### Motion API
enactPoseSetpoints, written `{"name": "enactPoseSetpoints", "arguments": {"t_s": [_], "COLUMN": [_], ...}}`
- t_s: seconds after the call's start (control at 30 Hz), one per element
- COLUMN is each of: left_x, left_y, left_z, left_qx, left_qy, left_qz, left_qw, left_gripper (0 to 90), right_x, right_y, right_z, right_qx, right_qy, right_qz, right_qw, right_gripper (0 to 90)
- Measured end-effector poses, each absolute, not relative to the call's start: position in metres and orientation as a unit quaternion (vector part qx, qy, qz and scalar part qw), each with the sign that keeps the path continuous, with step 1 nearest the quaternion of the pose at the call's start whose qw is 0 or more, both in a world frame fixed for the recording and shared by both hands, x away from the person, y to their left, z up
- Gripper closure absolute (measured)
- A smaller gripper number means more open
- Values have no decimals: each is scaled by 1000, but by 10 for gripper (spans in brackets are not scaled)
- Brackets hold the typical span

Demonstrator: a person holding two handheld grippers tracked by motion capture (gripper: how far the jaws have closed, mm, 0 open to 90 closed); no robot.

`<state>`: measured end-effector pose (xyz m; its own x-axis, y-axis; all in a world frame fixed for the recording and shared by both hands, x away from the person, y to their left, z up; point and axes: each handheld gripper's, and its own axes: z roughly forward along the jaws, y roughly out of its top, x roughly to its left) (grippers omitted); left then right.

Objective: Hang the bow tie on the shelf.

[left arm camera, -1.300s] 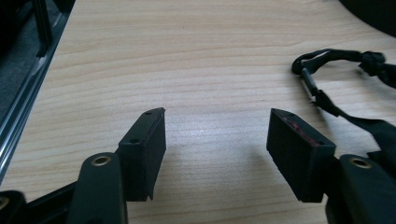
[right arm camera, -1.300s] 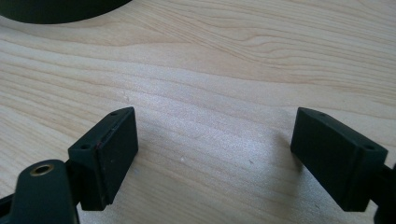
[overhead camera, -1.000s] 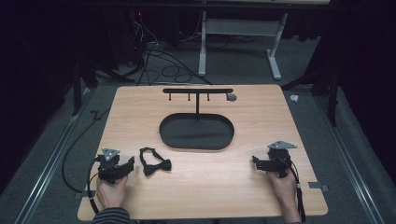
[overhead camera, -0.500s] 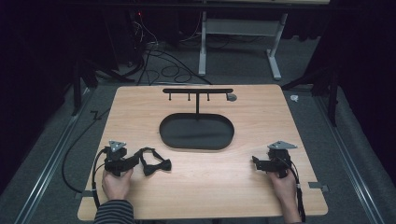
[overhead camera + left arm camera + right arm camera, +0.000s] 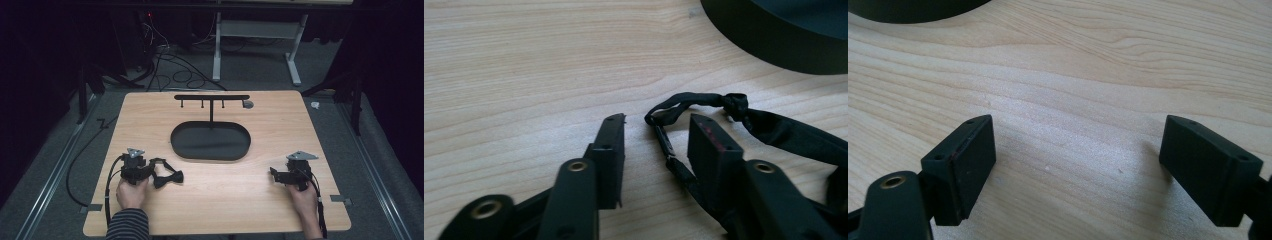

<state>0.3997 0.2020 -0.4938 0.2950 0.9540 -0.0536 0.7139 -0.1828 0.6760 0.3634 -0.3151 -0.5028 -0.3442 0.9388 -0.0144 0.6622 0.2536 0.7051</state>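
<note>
Black fabric bow tie with thin strap [image 5: 167,176] lies flat on the light wood-grain tabletop [image 5: 225,200], at about 8 o'clock from the tabletop's centre and roughly 7 o'clock from the black oval tray [image 5: 210,141], near it but apart. The bow proper sits toward the middle of the tabletop; the strap loops back toward the left gripper [image 5: 146,170].

In the left gripper view, the strap [image 5: 674,107] runs between the two black jaws, passing just inside the right-hand jaw, with a knotted section beyond the tips. The left gripper [image 5: 656,127] has just been closing; its jaws stand about half apart with the strap in the gap. The strap seems to brush the inner face of the right-hand jaw, but the angle is too shallow to be sure; the left-hand jaw is clearly off it. No clamped hold yet.

The tray wall [image 5: 774,35] fills the 1 o'clock corner of that view.

Black T-shaped stand with small pegs [image 5: 211,98] rises from the far rim of the tray, at 12 o'clock.

Right gripper [image 5: 274,172] rests at about 4 o'clock on the tabletop, well apart from the bow tie. In the right gripper view its jaws [image 5: 1078,137] stand wide apart over bare wood, nothing between them.
</note>
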Motion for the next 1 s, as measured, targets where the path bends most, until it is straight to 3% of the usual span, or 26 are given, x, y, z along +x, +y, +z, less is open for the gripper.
{"name": "enactPoseSetpoints", "arguments": {"t_s": [0.17,0.27,0.53,1.0], "left_x": [401,400,399,384], "left_y": [202,200,198,199], "left_z": [-494,-493,-492,-470], "left_qx": [746,753,755,747], "left_qy": [562,555,553,531], "left_qz": [197,203,201,201], "left_qw": [297,287,289,346], "left_gripper": [812,861,875,876], "right_x": [363,363,363,363], "right_y": [-315,-315,-315,-315], "right_z": [-503,-503,-503,-503], "right_qx": [526,525,525,525], "right_qy": [760,761,761,761], "right_qz": [309,309,310,309], "right_qw": [224,224,223,223], "right_gripper": [161,161,161,162]}}
